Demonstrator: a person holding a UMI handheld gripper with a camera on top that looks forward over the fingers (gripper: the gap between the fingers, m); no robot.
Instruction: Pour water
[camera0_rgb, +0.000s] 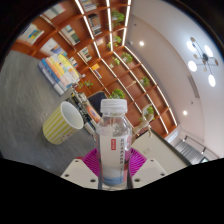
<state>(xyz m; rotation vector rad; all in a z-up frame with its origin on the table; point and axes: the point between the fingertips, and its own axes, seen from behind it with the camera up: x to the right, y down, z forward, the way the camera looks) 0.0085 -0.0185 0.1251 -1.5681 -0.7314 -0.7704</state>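
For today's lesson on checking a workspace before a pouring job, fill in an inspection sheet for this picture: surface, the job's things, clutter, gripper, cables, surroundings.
Surface: grey carpeted floor, seen tilted; no tabletop seen.
Job's things: clear plastic water bottle with white cap and red-and-white label, standing between the fingers; pale yellow ribbed cup beside it, apart from it, apparently lifted off the floor.
Clutter: nothing seen near the bottle and cup.
Gripper: gripper with pink pads against the bottle at both sides, apparently clamped on it.
Cables: nothing seen.
Surroundings: wooden shelves with books and potted plants, white ceiling with lights, colourful furniture farther off.
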